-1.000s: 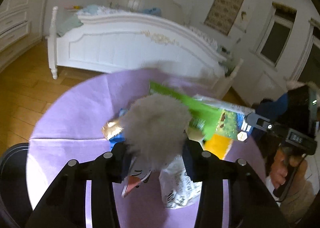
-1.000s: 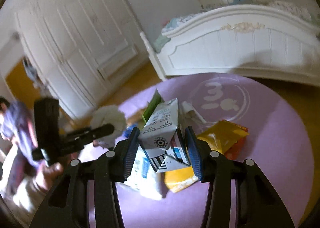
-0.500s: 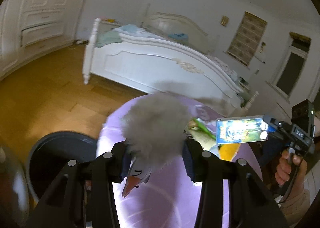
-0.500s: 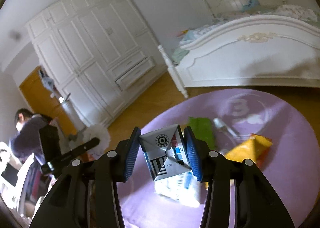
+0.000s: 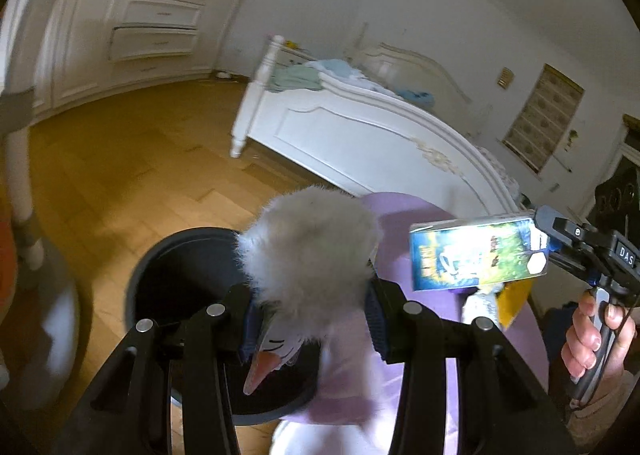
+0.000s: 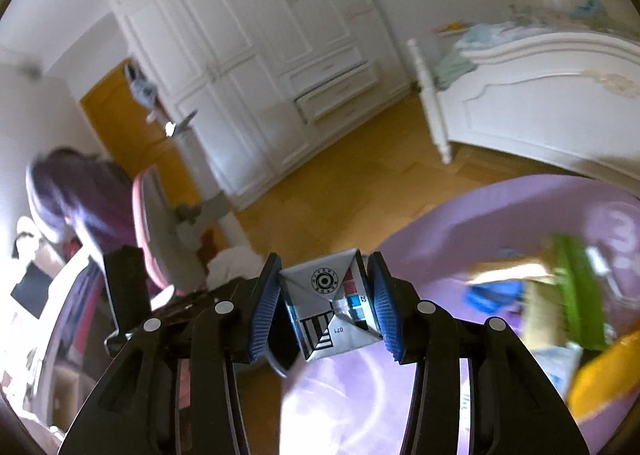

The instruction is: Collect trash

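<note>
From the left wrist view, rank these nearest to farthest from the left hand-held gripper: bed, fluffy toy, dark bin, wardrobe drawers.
1. Fluffy toy, clamped in the left hand-held gripper.
2. Dark bin, just beyond the fingers, lower left.
3. Bed, across the floor, centre right.
4. Wardrobe drawers, far wall, upper left.

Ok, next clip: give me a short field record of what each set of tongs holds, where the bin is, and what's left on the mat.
left tongs: shut on fluffy grey toy
right tongs: shut on drink carton
bin: dark, round, open, on the wood floor beside the purple mat, below the toy
left on mat: green wrapper, yellow packet, other blurred litter
</note>
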